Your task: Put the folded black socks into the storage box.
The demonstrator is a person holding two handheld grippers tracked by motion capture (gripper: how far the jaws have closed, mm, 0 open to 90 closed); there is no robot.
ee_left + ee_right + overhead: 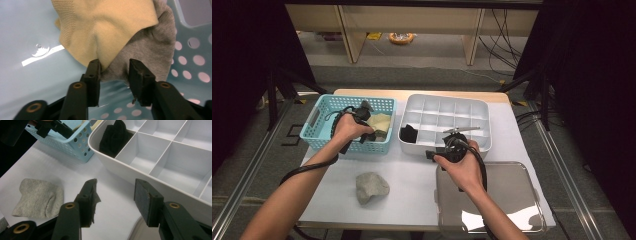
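Landmark: blue basket (319, 125) at the far left of the table (412, 175).
Yellow sock (105, 27): inside the basket, lying on a grey sock (155, 55); in the left gripper view its long axis runs from the top down to a folded tip that points at the fingers.
Left gripper (114, 71): inside the basket, fingers half open, one finger (93, 75) touching the yellow tip, the grey edge between them; I cannot tell if they pinch.
Right gripper (115, 195): right of the basket, before the white divided tray (482, 107), fingers wide open, holding nothing.
High view: metal tray (512, 195) well right of the basket.
Right gripper view: black sock (113, 137) in the tray compartment nearest the basket; loose grey sock (37, 197) on the table.
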